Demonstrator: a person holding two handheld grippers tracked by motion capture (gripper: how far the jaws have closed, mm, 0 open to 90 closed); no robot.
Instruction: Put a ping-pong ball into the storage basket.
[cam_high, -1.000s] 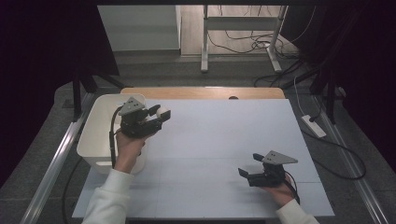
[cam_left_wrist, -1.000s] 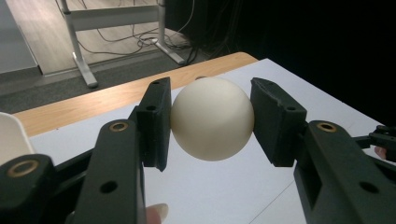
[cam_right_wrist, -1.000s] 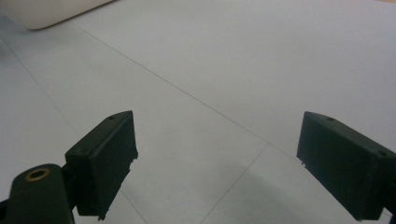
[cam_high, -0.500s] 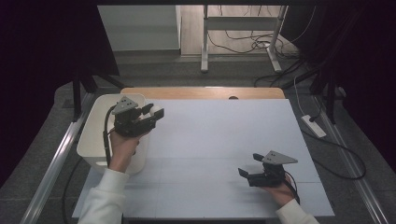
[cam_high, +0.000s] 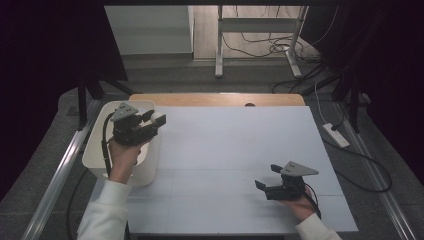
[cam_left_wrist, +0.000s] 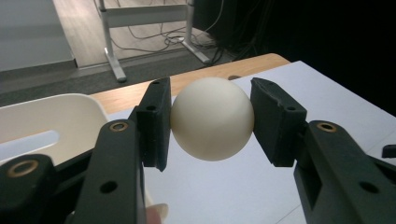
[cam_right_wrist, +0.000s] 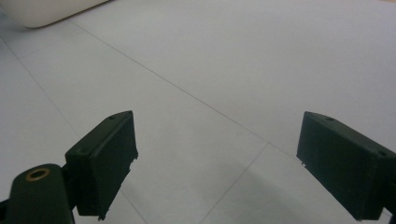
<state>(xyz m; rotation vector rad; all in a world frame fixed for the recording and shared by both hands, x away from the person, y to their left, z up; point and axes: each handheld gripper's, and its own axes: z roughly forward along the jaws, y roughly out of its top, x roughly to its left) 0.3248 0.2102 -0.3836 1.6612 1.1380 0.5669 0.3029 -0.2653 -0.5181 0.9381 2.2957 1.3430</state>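
A cream-white ball (cam_left_wrist: 212, 117) sits clamped between the two black jaws of my left gripper (cam_left_wrist: 211, 121). From above, that left gripper (cam_high: 154, 121) hovers over the right rim of a white bin (cam_high: 102, 150) at the table's left edge, with the ball (cam_high: 158, 119) at its tip. My right gripper (cam_high: 267, 177) rests low near the table's front right, its jaws wide apart. Between the right gripper's (cam_right_wrist: 212, 163) fingers lies only bare white table.
The white tabletop (cam_high: 235, 150) has a wooden strip (cam_high: 215, 99) along its far edge. Beyond it stand a metal frame's legs (cam_high: 218, 45) and loose cables on the floor. A power strip (cam_high: 336, 135) lies off the table's right side. The bin's rim (cam_left_wrist: 56, 105) is close at left.
My left gripper has carried the ball leftward from over the table to above the bin's right rim. The right gripper has stayed where it was.
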